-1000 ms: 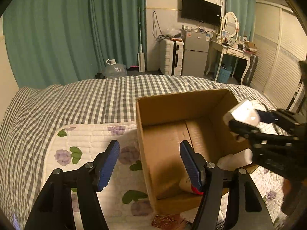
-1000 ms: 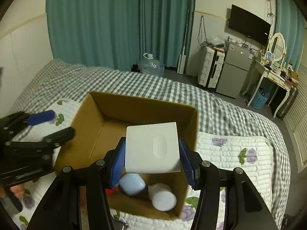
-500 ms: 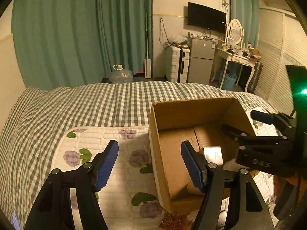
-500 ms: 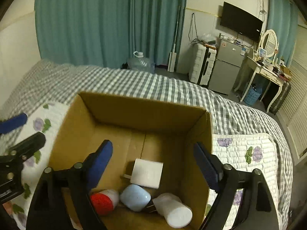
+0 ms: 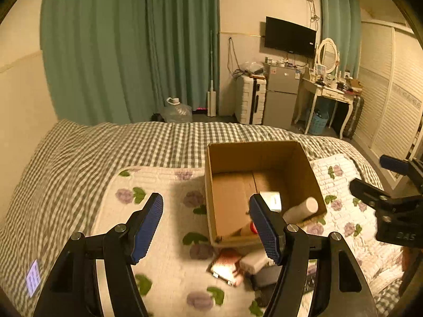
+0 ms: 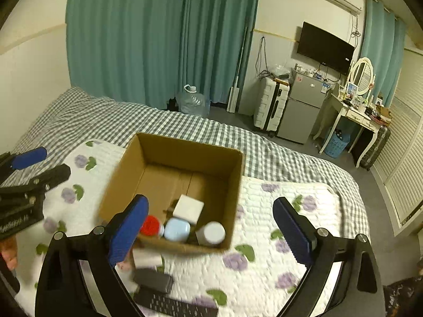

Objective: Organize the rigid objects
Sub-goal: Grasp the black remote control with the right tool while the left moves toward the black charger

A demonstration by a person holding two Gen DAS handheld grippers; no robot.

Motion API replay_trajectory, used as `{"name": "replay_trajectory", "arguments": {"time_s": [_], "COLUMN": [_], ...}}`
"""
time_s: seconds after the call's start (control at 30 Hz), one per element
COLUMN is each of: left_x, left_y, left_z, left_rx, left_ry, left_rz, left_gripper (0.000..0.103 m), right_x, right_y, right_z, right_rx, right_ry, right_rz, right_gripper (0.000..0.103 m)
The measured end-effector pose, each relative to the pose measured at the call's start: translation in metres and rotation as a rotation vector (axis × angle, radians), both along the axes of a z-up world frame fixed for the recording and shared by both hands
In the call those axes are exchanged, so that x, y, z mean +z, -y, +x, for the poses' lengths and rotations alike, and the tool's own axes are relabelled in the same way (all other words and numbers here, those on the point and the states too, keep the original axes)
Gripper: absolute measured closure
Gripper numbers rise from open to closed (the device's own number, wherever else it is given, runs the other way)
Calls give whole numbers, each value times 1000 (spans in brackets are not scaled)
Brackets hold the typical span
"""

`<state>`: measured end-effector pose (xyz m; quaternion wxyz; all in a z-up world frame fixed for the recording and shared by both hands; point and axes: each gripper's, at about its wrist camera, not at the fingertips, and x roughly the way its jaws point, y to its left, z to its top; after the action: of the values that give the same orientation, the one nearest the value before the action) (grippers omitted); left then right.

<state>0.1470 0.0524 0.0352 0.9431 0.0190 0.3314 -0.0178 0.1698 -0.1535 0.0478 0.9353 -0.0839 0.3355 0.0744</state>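
An open cardboard box stands on the flowered quilt. Inside it lie a white square case, a light-blue item, a red-capped bottle and a white bottle. My right gripper hovers above and behind the box, its jaws still opening with nothing between them. My left gripper stands open and empty over the box's left wall. In front of the box lie a shiny reddish packet, a dark block and a black remote.
A checked blanket covers the bed beyond the quilt. Past the bed are a water jug, a white suitcase, a small fridge and a dressing table. A hand shows at the left edge.
The right gripper let go of the white square case, which now lies in the box. Both grippers pulled back and rose, so the box looks smaller and loose items in front appear.
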Motion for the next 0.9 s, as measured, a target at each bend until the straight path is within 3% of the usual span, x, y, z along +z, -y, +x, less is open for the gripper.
{"name": "replay_trajectory", "arguments": {"time_s": [0.23,0.5,0.7,0.9], "left_x": [-28,-100,-142,-158], "left_y": [11,31,38,32], "left_z": [-39,-63,-60,-50], "left_rx": [32,40,45,69], "left_ry": [-54,-188,-268,-301], "left_rz": [27,55,103,94], "left_gripper": [32,32,32,32], "right_x": [-25,-122,-193,-227], "right_y": [11,1,-13,-26], "right_z": [-42,-69,-71,-62], "right_rx": [63,199,305,341], "right_ry": [-62,-213,-318,-351], "right_rz": [-20,-52,-139,-206], "right_gripper": [5,5,7,12]}}
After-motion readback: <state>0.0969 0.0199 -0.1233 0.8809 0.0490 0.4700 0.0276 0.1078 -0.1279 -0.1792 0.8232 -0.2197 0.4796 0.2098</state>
